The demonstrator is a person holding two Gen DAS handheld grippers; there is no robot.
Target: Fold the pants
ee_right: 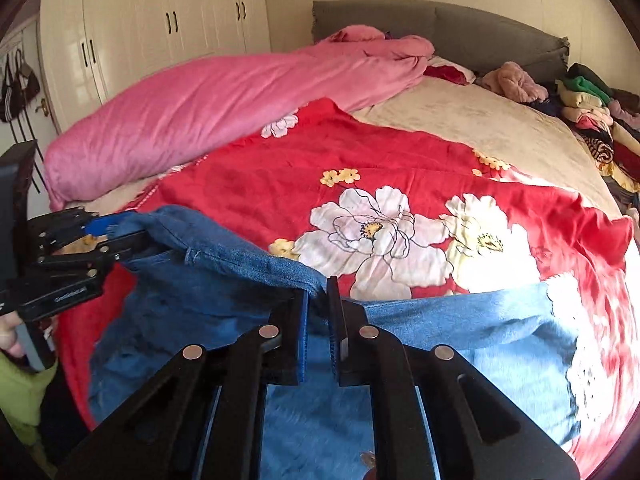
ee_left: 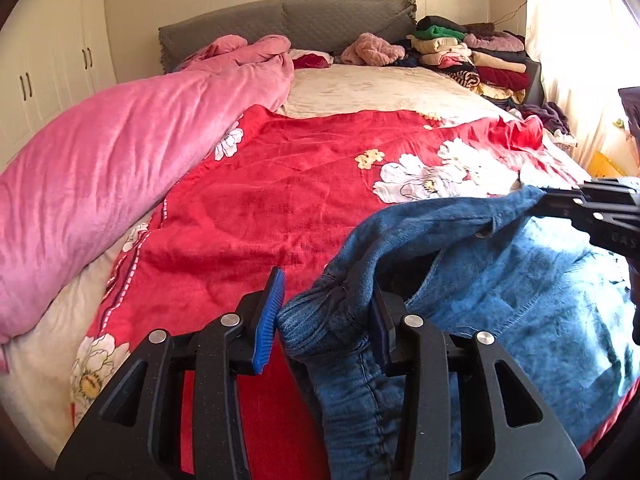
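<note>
The pants, blue denim, hang between both grippers above the red floral blanket on the bed, waist edge stretched across. The left gripper has a thick bunched hem between its 2 pads; the near blue pad looks just clear of the cloth, so I cannot tell whether it truly pinches. The right gripper is clenched on a thin waistband edge.

Risk: the left hold seems loose, so a tug sideways could pull the bunch free and drop that corner. The right grip bites only a narrow lip of fabric, which may slip under the weight of the denim.

The right wrist view shows the lower pants draped on the blanket, and the left gripper side-on; the left wrist view alone shows the stacked clothes by the headboard plainly
</note>
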